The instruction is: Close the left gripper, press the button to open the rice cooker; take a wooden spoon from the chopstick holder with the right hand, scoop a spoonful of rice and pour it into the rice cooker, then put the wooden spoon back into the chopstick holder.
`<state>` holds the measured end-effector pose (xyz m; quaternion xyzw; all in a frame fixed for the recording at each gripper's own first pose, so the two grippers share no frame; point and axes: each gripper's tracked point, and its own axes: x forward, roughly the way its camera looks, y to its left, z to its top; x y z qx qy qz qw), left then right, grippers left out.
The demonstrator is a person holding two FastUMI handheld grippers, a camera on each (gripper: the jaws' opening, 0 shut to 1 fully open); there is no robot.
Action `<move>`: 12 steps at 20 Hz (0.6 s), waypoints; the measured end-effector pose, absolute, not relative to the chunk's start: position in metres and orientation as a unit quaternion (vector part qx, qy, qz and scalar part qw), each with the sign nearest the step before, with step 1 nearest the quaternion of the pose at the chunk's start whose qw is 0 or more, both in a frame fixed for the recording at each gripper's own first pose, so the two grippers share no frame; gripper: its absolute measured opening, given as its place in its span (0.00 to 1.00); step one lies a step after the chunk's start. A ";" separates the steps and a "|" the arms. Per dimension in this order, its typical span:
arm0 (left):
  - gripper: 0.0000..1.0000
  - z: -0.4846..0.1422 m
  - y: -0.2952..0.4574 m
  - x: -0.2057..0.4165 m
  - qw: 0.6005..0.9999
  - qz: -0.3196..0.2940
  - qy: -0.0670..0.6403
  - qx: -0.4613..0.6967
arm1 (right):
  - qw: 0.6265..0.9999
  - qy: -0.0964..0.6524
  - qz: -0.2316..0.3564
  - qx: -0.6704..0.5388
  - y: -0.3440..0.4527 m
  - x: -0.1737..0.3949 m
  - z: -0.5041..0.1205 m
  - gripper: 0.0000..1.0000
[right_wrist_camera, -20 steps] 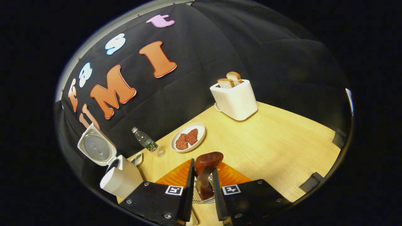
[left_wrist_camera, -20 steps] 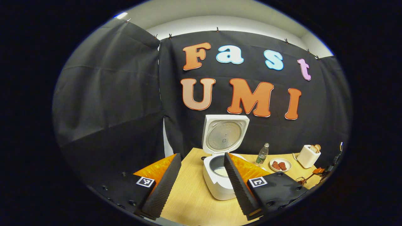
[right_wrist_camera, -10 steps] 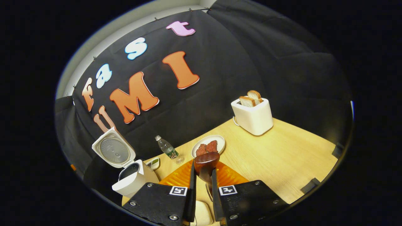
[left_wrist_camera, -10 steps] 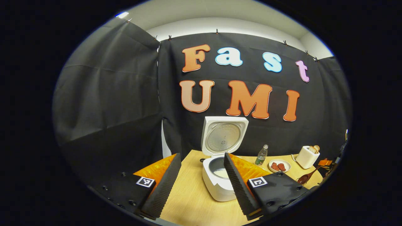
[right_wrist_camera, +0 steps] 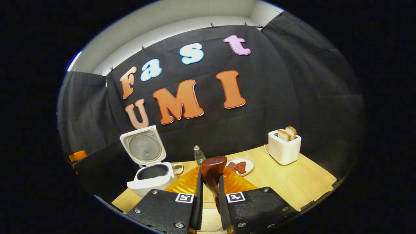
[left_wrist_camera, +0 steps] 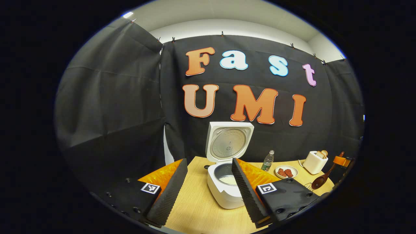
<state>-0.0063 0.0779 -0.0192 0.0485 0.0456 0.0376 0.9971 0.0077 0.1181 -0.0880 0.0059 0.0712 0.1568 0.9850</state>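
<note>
Light wood bench (right_wrist_camera: 292, 182) carries open rice cooker (left_wrist_camera: 224, 188); right gripper (right_wrist_camera: 209, 191) pinches glossy wooden spoon (right_wrist_camera: 212, 170); left gripper (left_wrist_camera: 208, 185) fingers spread.

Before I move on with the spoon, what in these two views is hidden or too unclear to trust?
- Wooden spoon handle, right gripper view: hidden between the right claw fingers.
- Spoon bowl contents: its hollow is not visible in either view.
- Rice cooker pot contents, right gripper view: too dark.
- Small dish behind the cooker: partly hidden, too small.
- Cooker front, left gripper view: cut by the left claw finger.
</note>
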 end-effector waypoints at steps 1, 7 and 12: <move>0.93 -0.019 0.080 -0.008 0.997 0.038 0.045 0.050 | 0.984 0.071 0.165 -0.006 0.127 0.004 -0.093 0.22; 0.92 -0.026 0.101 -0.017 0.996 0.050 0.059 0.053 | 0.977 0.105 0.186 -0.009 0.163 0.002 -0.150 0.19; 0.94 -0.041 0.122 -0.022 0.993 0.067 0.080 0.053 | 0.979 0.111 0.169 -0.030 0.169 0.020 -0.193 0.18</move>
